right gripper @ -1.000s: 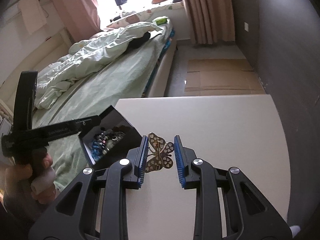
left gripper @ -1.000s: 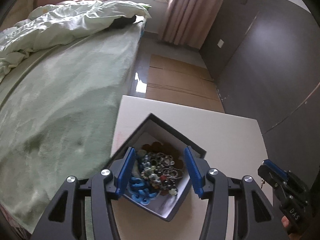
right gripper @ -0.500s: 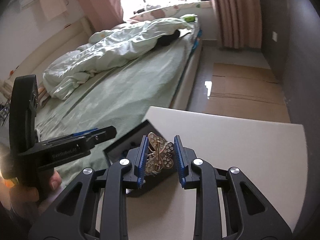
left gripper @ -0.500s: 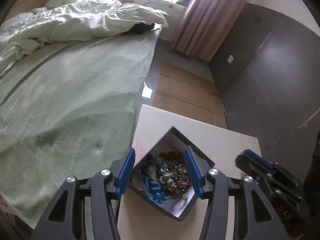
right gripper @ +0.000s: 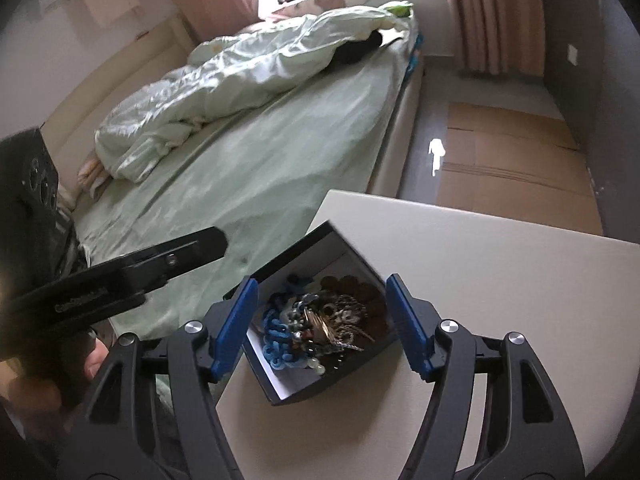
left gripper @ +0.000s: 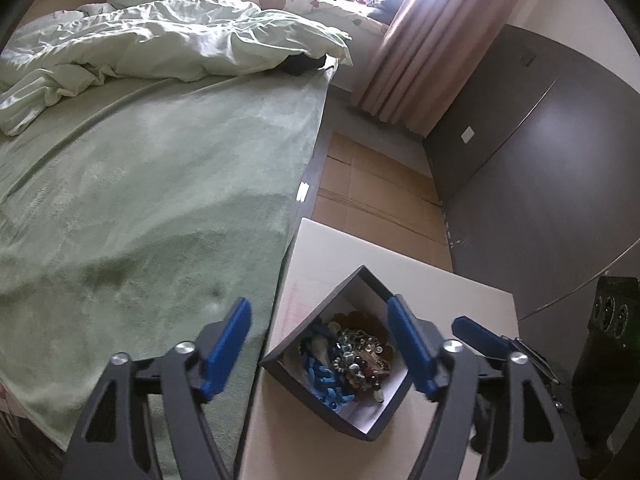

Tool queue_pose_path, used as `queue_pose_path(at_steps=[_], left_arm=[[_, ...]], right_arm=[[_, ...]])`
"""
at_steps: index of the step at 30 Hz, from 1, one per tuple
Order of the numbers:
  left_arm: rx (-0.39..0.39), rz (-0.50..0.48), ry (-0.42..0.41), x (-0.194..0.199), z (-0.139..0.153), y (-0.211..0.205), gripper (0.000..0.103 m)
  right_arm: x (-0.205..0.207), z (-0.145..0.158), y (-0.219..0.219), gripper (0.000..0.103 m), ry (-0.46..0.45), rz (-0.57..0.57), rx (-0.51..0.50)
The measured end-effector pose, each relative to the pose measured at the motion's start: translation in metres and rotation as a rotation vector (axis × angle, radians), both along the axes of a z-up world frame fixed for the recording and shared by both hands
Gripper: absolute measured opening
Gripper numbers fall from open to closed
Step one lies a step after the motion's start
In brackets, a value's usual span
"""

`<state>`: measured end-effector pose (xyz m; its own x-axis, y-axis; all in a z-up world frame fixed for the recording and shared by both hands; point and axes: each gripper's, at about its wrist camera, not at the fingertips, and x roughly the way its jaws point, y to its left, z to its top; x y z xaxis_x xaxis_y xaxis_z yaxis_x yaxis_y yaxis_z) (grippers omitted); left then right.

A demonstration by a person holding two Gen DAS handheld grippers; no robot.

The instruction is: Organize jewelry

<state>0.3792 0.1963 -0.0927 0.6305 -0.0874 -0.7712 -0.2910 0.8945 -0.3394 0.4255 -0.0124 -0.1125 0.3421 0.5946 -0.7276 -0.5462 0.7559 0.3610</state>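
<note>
The box (right gripper: 356, 376) sits at the table's (right gripper: 500, 280) left edge beside the bed (right gripper: 260, 168), turned cornerwise, one corner pointing away. Jewelry (right gripper: 316, 328) lies heaped inside. Right gripper (right gripper: 320, 328) and left gripper (left gripper: 320, 352) both hover spread wide, holding nothing.

My box (right gripper: 280, 390) sits on the table (right gripper: 500, 280) at its near left corner, the jewelry (right gripper: 320, 320) heaped inside it. The bed (right gripper: 260, 168) runs along the table's left side, its quilt (right gripper: 240, 80) bunched toward the far end. Cardboard (right gripper: 512, 168), I think flattened, lies on the floor beyond the table.
</note>
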Motion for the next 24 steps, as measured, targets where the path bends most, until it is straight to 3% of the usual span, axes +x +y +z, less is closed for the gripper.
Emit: queue_pose_path(at_steps=[8,10,17,20,24], left_arm=[[0.02,-0.042,-0.034,-0.012,0.019,-0.023,0.094],[0.04,-0.057,-0.051,-0.018,0.028,-0.032,0.094],[0.032,-0.059,-0.057,-0.036,0.043,-0.054,0.094],[0.014,-0.057,-0.067,-0.048,0.058,-0.058,0.094],[0.036,-0.061,-0.091,-0.071,0.076,-0.068,0.094]], right_arm=[[-0.012,0.02,-0.052,0.074,0.007,-0.101,-0.001],[-0.017,0.028,-0.065,0.083,0.013,-0.131,-0.006],[-0.041,0.057,-0.107,0.087,0.008,-0.2,0.002],[-0.05,0.064,-0.13,0.087,0.078,-0.217,0.075],[-0.069,0.082,-0.149,0.092,0.035,-0.249,0.046]])
